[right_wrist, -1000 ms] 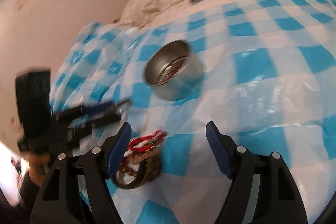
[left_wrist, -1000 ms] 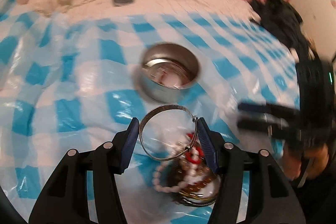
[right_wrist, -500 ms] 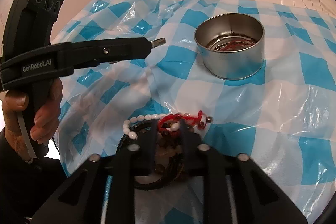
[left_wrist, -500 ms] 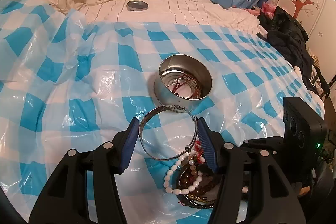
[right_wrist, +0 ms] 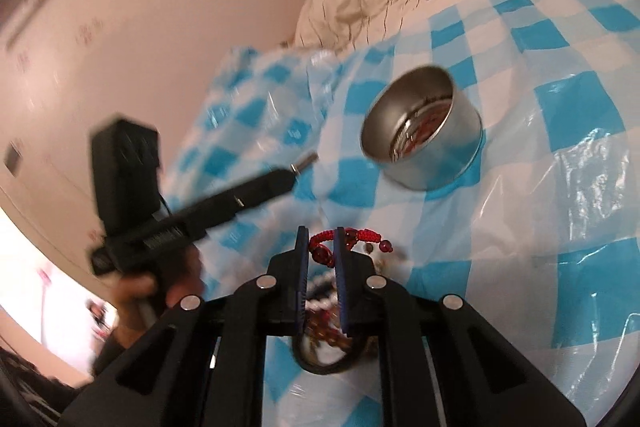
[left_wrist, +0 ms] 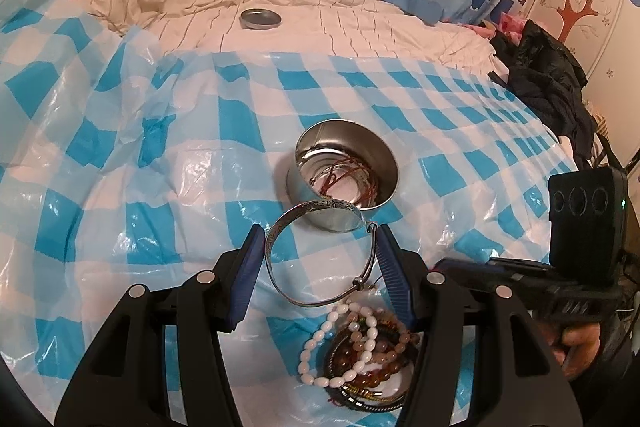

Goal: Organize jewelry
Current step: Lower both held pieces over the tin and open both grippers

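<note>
- Since a second ago the right tongs (right_wrist: 322, 247) have gone from wide open beside the heap to nearly closed around a red cord bracelet (right_wrist: 352, 237), and the view has swung so the tin now sits up and to the right of them; the left tongs (left_wrist: 320, 255) have kept their hold and come closer to the tin.
- Left tongs grip a silver bangle (left_wrist: 320, 259) across its width, a blue pad pressing each side; the hoop stands out ahead of the pads, its far edge overlapping the near rim of the tin (left_wrist: 347, 171).
- That bangle looks like stiff, smooth metal, so it will not fold, but I judge it could skate on the pads; squeezing across the widest part, as now, seems the safest hold.
- Right tongs pinch the red cord bracelet at one end, with its knotted length and small beads trailing to their right; whether it is fully clamped I cannot tell.
- Soft, light cord should give under the pads and hang limp, and it may drag neighbours along.
- Beneath both tongs lies the heap of bead bracelets (left_wrist: 360, 355), white and brown strands tangled over a dark band.
- Beyond, the tin already holds thin wire and red pieces, resting on the blue checked plastic sheet (left_wrist: 160, 195) spread over the bed.
- Farther off, past the tin, a round lid (left_wrist: 260, 19) sits on the cream bedding.
</note>
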`<action>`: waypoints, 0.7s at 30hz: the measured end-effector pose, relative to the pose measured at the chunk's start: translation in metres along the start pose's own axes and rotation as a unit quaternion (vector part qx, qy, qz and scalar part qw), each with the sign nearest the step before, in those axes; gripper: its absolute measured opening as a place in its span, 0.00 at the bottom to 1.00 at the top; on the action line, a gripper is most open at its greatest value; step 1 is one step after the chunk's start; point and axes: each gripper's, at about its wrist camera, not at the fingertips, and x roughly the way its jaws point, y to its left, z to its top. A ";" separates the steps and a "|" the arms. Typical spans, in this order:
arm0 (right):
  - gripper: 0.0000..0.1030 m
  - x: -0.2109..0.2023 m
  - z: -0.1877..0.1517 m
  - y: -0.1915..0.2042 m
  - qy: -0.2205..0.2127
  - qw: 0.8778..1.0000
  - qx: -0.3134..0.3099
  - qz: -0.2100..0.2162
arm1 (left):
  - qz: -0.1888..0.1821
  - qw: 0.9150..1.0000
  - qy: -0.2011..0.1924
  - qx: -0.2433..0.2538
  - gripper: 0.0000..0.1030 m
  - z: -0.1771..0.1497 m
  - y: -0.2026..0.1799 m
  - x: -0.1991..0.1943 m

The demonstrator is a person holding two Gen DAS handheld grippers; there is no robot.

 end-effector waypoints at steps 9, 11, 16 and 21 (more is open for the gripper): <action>0.13 -0.031 0.018 -0.004 -0.058 0.996 0.041 0.050 | -0.003 1.000 -0.006 0.008 0.52 0.013 -0.022 0.016; 0.13 -0.038 0.021 -0.006 -0.068 0.995 0.049 0.054 | -0.005 1.000 -0.007 0.006 0.52 0.018 -0.026 0.022; 0.13 -0.049 0.029 -0.010 -0.084 0.993 0.059 0.060 | 0.000 1.000 -0.010 -0.002 0.52 0.028 -0.036 0.040; 0.13 -0.048 0.047 -0.017 -0.091 0.991 0.072 0.061 | 0.012 0.998 -0.032 -0.045 0.53 0.046 -0.028 0.063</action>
